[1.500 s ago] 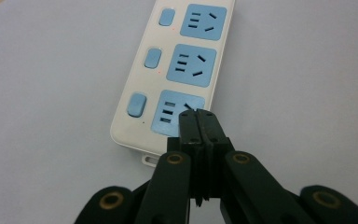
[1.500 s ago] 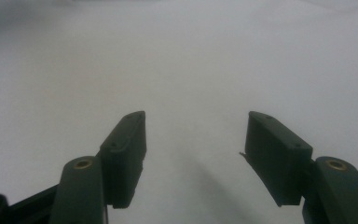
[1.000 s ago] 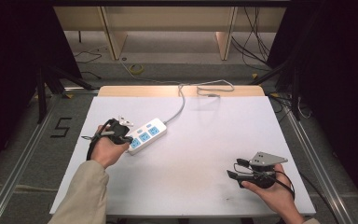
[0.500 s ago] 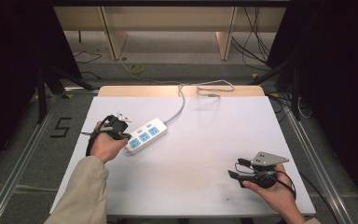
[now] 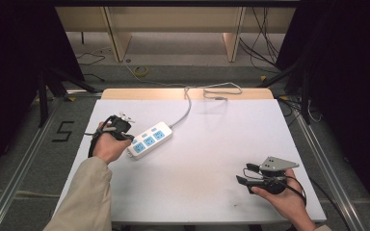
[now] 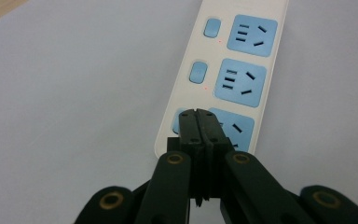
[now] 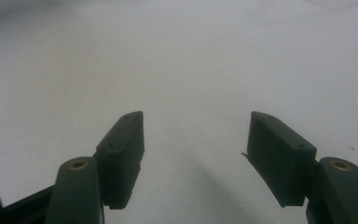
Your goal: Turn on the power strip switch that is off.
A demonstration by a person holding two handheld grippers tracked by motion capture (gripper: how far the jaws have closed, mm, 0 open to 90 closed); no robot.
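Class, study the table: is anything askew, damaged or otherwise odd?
Nothing looks damaged or spilled. The white power strip lies at a slant on the table, its cord trailing off the far edge. The shut left gripper has its tips over the strip's nearest button.

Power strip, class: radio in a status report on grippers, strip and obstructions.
Left gripper shut, tips on power strip's nearest switch end. Right gripper open, over bare table, nothing between jaws. Nothing in the way.

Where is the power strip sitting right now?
In the high view the power strip lies slanted on the left half of the white table, with the closed left tongs at its near end.
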